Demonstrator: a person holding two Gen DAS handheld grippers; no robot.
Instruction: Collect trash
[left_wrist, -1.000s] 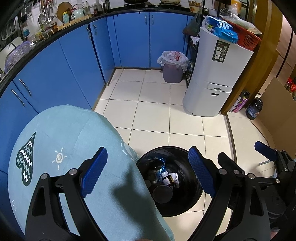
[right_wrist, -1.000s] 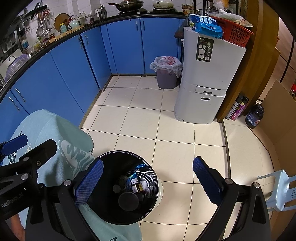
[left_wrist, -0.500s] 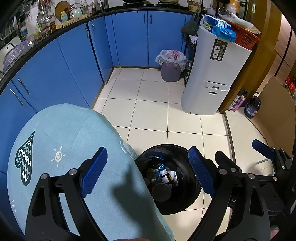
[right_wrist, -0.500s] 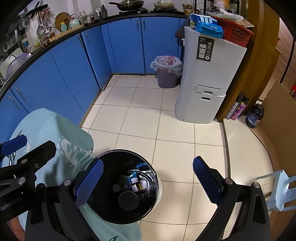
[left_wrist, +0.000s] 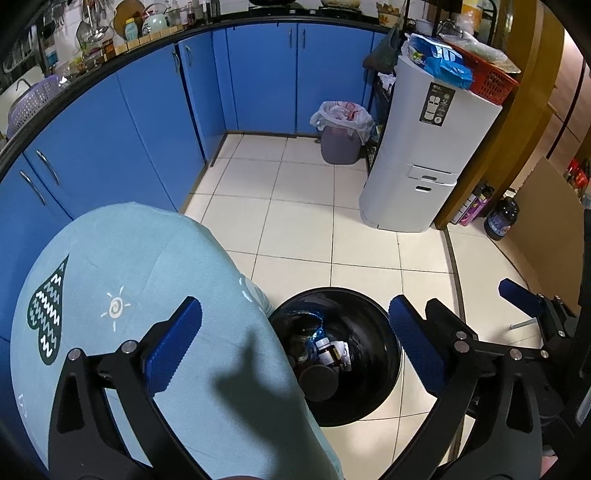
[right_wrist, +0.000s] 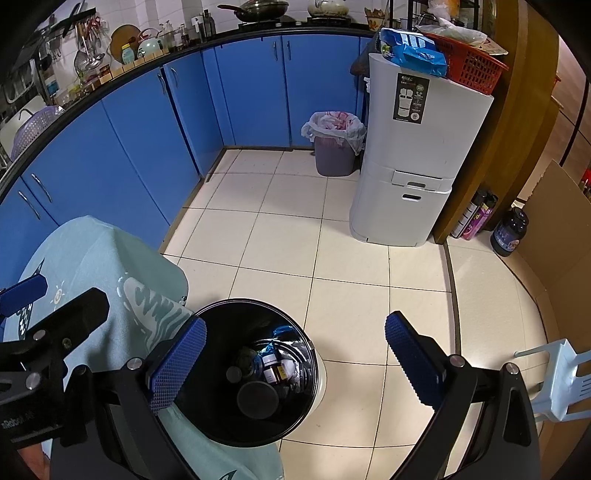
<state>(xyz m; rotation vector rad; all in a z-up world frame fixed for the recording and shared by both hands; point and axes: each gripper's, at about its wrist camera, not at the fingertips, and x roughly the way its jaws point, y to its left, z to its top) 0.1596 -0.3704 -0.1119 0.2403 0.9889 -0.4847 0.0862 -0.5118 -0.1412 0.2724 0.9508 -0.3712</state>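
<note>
Grippers both empty: we see the left gripper (left_wrist: 295, 345), jaws just widened, and the right gripper (right_wrist: 293, 363) spread above the black bin (left_wrist: 384, 402), lower centre; bottles (right_wrist: 275, 371) inside, apparently dropped trash.

Almost nothing readable. On left gripper's body (right_wrist: 22, 424), white letters cut by the frame edge, the visible part close to "Robot". On white bin (right_wrist: 413, 147), a dark sticker (right_wrist: 412, 96) with pictures and small print, too small to read. Labels on jars in black bin (right_wrist: 255, 373) too blurred to read.
</note>
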